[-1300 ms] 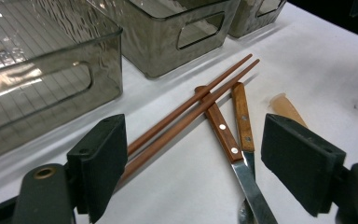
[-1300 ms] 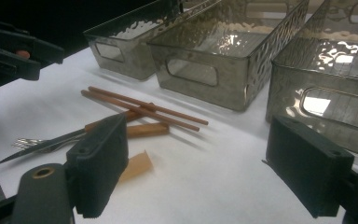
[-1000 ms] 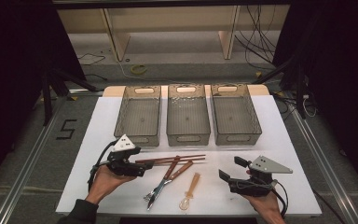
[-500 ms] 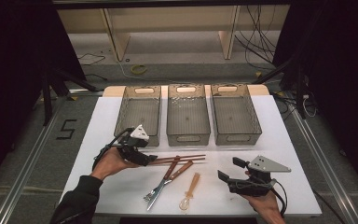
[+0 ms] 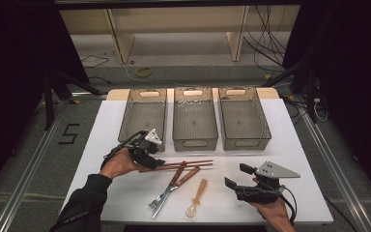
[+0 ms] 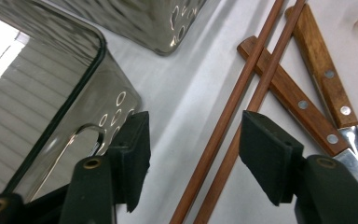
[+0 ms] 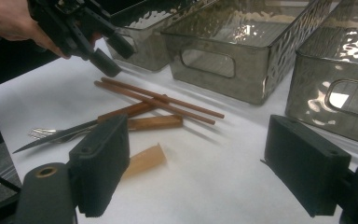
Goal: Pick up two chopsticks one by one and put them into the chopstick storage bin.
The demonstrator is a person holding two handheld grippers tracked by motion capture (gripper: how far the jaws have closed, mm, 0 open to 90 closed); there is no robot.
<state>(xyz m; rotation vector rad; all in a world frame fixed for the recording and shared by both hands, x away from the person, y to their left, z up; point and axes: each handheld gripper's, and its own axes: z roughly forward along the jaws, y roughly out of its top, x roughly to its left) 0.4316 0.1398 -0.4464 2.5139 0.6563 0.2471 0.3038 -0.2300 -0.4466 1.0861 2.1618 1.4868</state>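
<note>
Chopsticks on the desk, left end between your closing left jaws

The chopsticks [image 6: 223, 121] are light, stiff, slick: your left gripper [image 6: 193, 154] has been narrowing around both, not yet pinching; grip them together near this end. Right gripper [image 5: 235, 177] stands wide.

Chopsticks [image 6: 223, 140] between hand-held gripper [image 6: 193, 149] jaws

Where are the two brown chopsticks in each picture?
High view: the chopsticks lie middle-left, before the bins.
Left gripper view: they run up between the hand-held gripper's open jaws, untouched.
Right gripper view: upper middle, slanting.
Shared landmark: the wooden knife handle crossing under them.
</note>
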